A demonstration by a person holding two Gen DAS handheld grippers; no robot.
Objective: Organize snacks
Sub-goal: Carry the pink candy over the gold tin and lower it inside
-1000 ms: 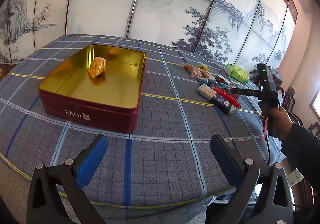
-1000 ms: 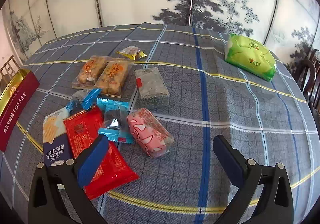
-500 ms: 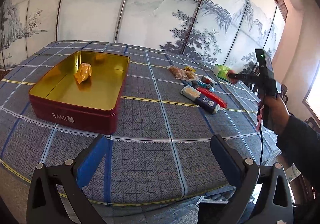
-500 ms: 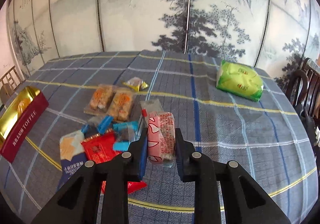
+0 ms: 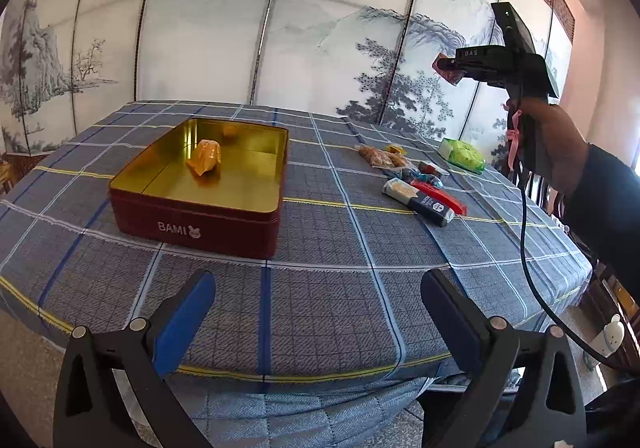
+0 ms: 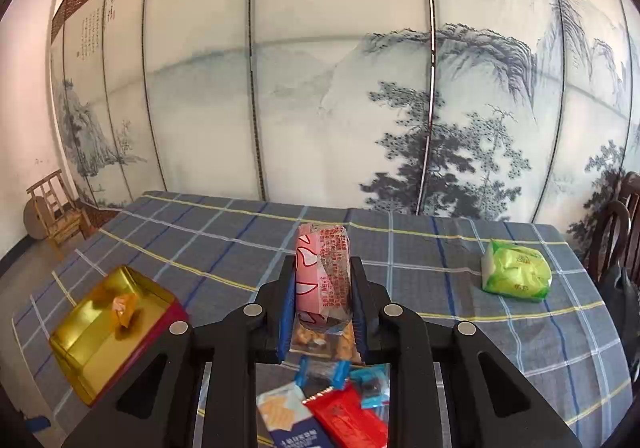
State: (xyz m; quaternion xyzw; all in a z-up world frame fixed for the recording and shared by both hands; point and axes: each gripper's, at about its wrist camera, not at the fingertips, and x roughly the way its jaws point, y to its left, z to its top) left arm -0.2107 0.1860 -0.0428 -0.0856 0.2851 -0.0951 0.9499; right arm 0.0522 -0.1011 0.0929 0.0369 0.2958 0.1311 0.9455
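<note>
since the earlier frame your right gripper (image 6: 322, 284) has lifted the pink snack pack (image 6: 322, 272) high off the checked tablecloth (image 5: 320, 232). the open gold-lined tin (image 5: 200, 184) holds one orange packet (image 5: 205, 157). your left gripper (image 5: 318, 318) hovers spread, near the table edge. the pink pack stays pinched in the right gripper.

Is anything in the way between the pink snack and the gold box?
Nothing visible is. The right gripper holds the pink snack up in the air, and only bare tablecloth lies between the snack pile and the open tin.
</note>
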